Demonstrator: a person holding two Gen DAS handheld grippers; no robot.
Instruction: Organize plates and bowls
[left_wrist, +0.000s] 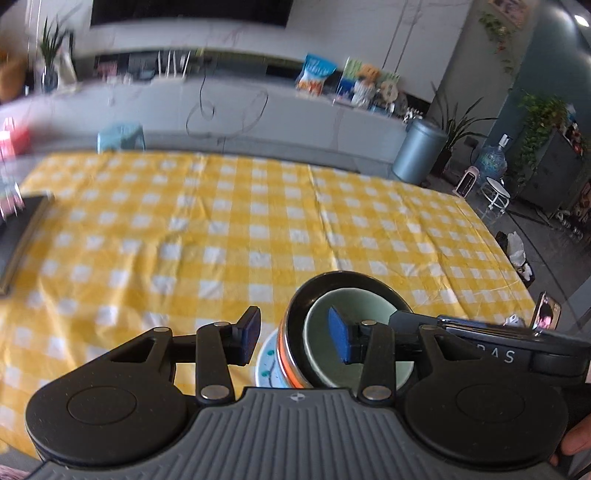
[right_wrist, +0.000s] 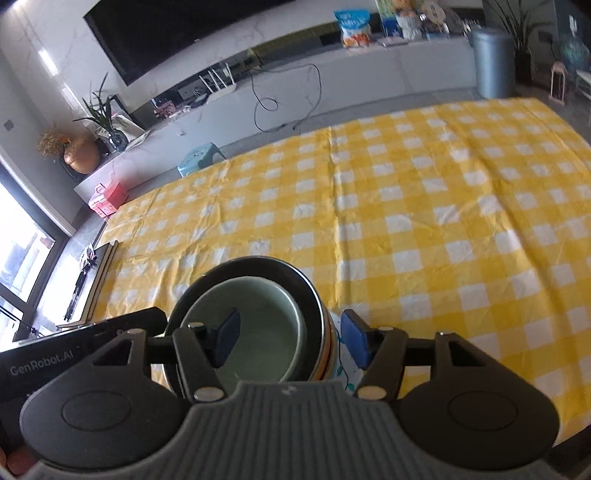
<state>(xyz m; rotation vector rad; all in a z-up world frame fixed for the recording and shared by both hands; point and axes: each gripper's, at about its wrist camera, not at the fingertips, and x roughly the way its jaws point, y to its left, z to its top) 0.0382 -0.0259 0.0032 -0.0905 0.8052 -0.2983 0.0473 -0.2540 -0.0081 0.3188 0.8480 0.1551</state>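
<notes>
On the yellow cloth (right_wrist: 406, 206), nested bowls (right_wrist: 258, 325); both jaws released; only left view shows a phone (left_wrist: 546, 314).

The yellow checked cloth (right_wrist: 424, 206) lies bare across its middle, right and far parts, so a gripper could pass freely there. At the near edge the stacked bowls (right_wrist: 258, 295) on a plate (left_wrist: 267, 360) block the way. A dark flat board (left_wrist: 18, 236) sits at the left edge.
</notes>
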